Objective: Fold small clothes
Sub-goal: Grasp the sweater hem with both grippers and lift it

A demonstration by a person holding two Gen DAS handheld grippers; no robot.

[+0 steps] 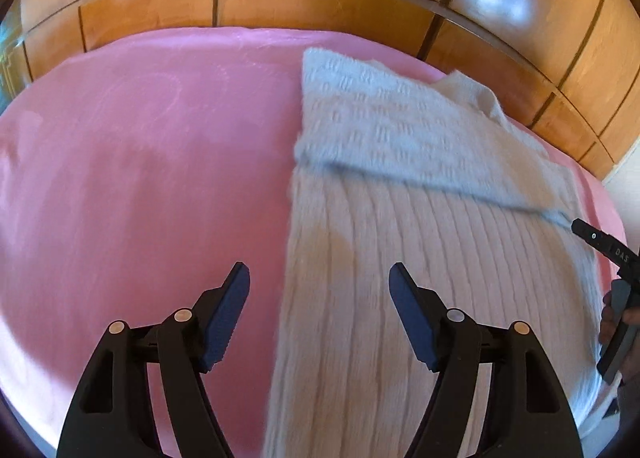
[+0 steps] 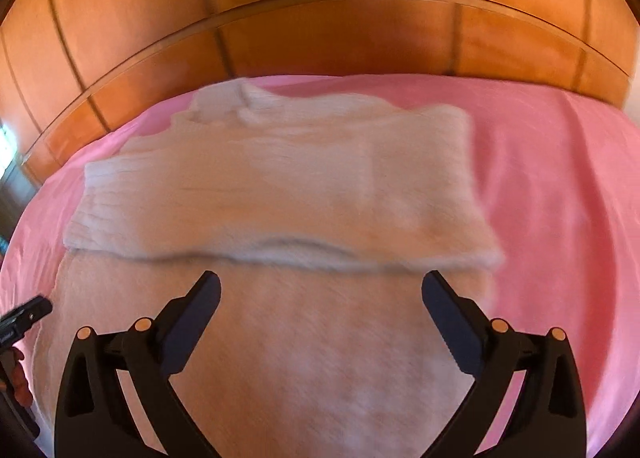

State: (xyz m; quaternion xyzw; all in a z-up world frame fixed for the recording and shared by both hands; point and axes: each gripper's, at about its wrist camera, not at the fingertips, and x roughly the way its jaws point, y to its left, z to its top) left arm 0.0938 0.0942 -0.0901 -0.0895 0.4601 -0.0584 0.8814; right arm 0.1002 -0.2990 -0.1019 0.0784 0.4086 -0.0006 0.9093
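On the pink bed sheet (image 2: 560, 177) your cream ribbed knit sweater (image 2: 280, 185) lies part-folded; both tools, left tool (image 1: 320, 278) and right tool (image 2: 320, 286), hang wide and empty, so a careless pinch may drag the folded flap loose

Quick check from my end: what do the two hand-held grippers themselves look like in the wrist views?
Both match: the left hand-held gripper and the right hand-held gripper have black plastic linkage arms with round tan pivot pins and dark blue ridged pads. From the left wrist view, the right one's body carries white lettering, "DAS". No cables or sleeves show.
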